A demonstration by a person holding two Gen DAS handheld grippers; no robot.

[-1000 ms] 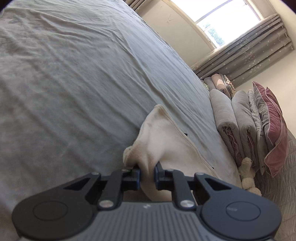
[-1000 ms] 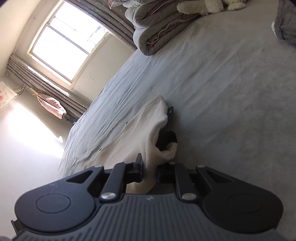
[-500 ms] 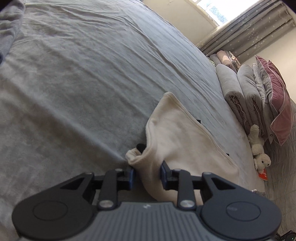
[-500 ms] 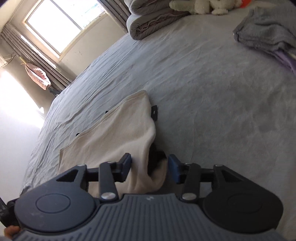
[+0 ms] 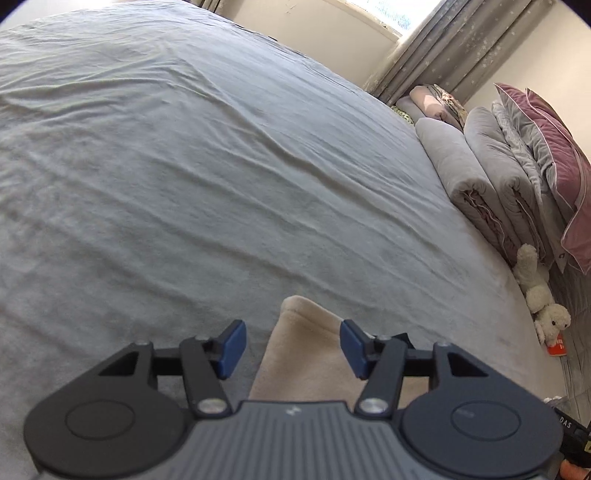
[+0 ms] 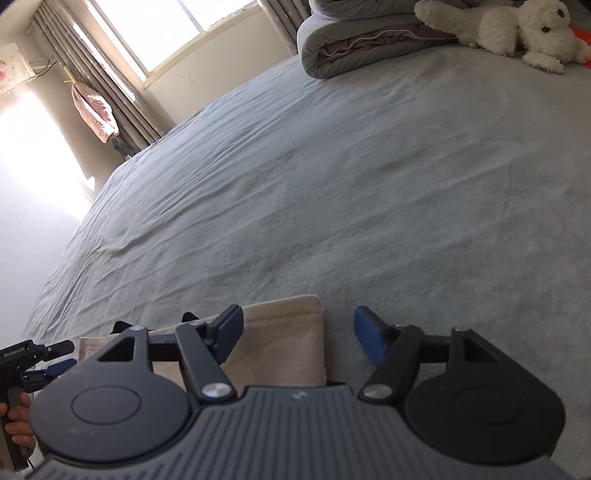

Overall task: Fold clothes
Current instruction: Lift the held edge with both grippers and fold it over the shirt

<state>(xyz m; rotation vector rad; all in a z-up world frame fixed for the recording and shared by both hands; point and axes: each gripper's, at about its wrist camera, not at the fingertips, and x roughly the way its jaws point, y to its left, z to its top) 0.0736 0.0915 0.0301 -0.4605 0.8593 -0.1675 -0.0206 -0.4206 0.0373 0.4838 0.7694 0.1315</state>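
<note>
The left gripper (image 5: 290, 345) is spreading its jaws, nothing pinched between the blue pads (image 5: 232, 349); the cream cloth (image 5: 310, 354) is lying flat on the grey bed (image 5: 221, 184), its rounded corner poking up into the gap, nearer the right-hand pad but apart from both. The right gripper (image 6: 298, 334) is opening too, grip released; in its view the cloth's folded corner (image 6: 284, 339) is sitting just beside the left-hand pad (image 6: 229, 332), well clear of the other. Rolled quilts (image 5: 476, 177) and a plush toy (image 6: 517, 26) are lining the bed's far side.
</note>
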